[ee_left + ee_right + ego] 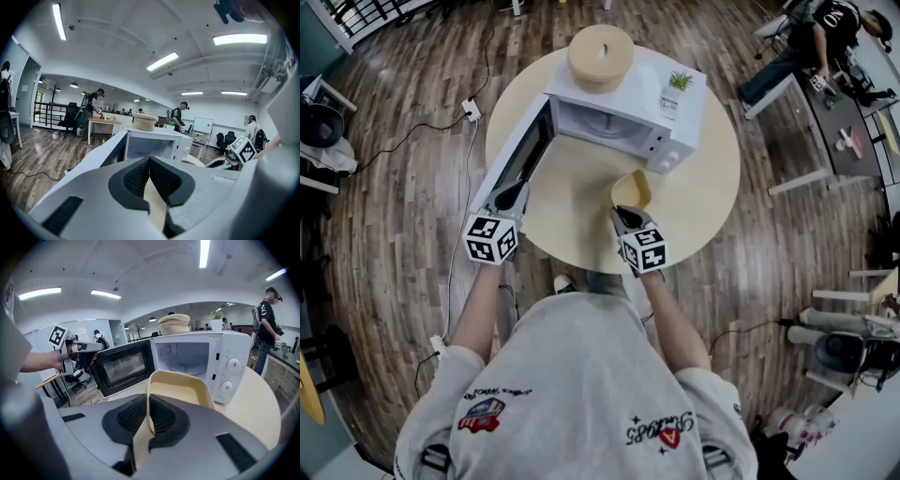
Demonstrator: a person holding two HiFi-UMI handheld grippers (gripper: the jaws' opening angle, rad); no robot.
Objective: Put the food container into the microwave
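Note:
A pale yellow food container (631, 190) hangs just above the round table (703, 187), in front of the white microwave (623, 117). My right gripper (623, 217) is shut on its near rim; the right gripper view shows the thin wall of the container (176, 390) pinched between the pads of that gripper (149, 416). The microwave door (516, 155) stands swung wide to the left, and its cavity (180, 357) is lit and bare. My left gripper (512, 199) sits by the door's outer end, its jaws (149, 161) shut with nothing between them.
A round woven disc (600, 54) and a small potted plant (680, 82) rest on top of the microwave. A power strip with cables (471, 111) lies on the wooden floor to the left. A person sits at desks (825, 37) to the far right.

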